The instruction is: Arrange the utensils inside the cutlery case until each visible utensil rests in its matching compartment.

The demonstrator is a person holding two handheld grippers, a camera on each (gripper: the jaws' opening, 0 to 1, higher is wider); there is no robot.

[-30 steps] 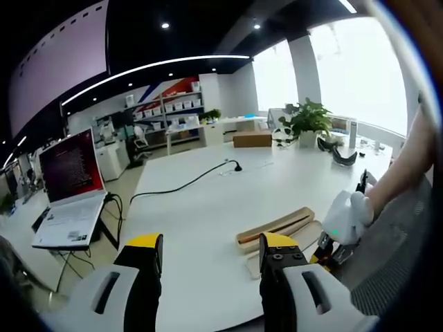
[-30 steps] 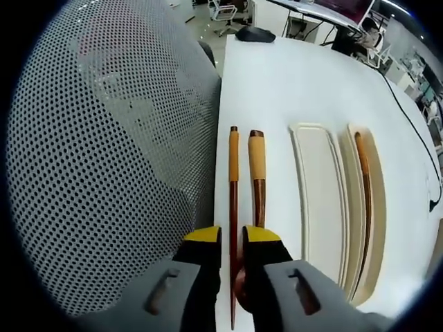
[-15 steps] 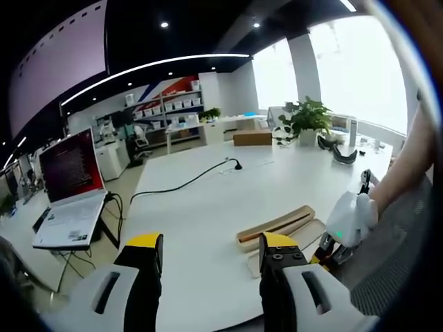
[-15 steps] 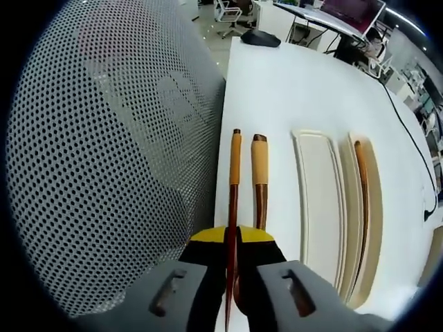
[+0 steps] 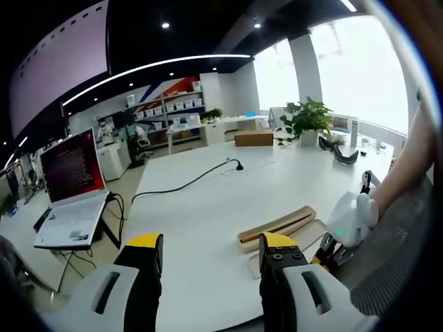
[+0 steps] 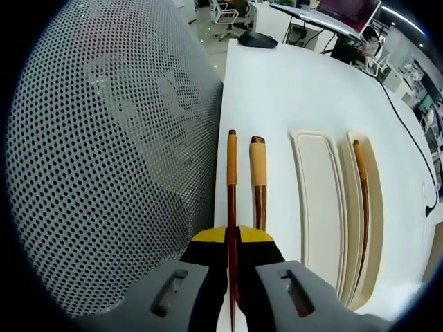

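Clamping a slim wooden utensil (image 6: 231, 181) near its lower end, my right tongs (image 6: 232, 237) sit clenched at the bottom centre of the right gripper view. A second utensil (image 6: 258, 178) lies just beside it on the white tabletop (image 6: 277, 83). To the right, the cutlery case (image 6: 320, 195) holds another utensil (image 6: 363, 200) in its far-right compartment. In the left gripper view, my left tongs (image 5: 210, 249) hang spread apart, gripping nothing, the case (image 5: 275, 227) centre-right.
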